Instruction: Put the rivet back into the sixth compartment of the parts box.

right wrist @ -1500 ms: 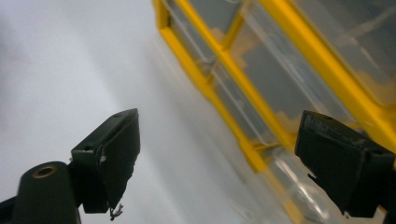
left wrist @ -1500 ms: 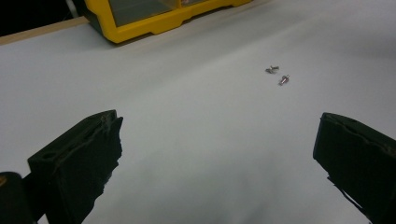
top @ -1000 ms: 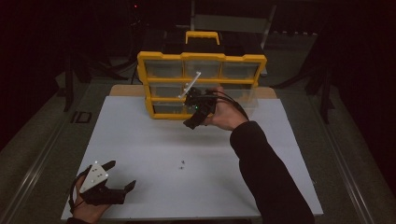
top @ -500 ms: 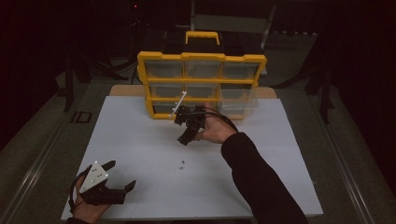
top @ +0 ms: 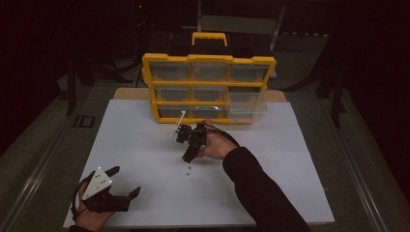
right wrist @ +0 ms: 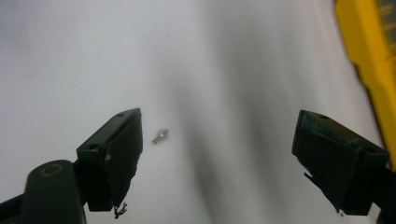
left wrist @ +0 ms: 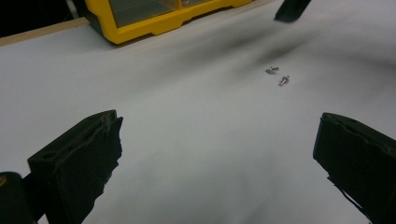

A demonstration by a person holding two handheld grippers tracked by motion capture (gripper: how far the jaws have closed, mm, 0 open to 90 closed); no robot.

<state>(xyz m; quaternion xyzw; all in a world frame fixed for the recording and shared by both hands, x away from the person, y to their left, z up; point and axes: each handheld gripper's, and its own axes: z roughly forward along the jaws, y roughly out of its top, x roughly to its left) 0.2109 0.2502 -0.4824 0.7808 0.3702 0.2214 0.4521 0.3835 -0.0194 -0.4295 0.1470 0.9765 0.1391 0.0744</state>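
Now right hand-held gripper [top: 187, 155] has neared the screws [top: 189, 168].

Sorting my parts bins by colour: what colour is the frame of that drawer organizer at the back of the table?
Yellow: the plastic drawer organizer has a yellow frame around clear drawers, best seen in the high view.

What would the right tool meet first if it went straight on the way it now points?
Likely the white table surface near the small screw: the open right tool points down at it, with nothing between. Depth is hard to judge.
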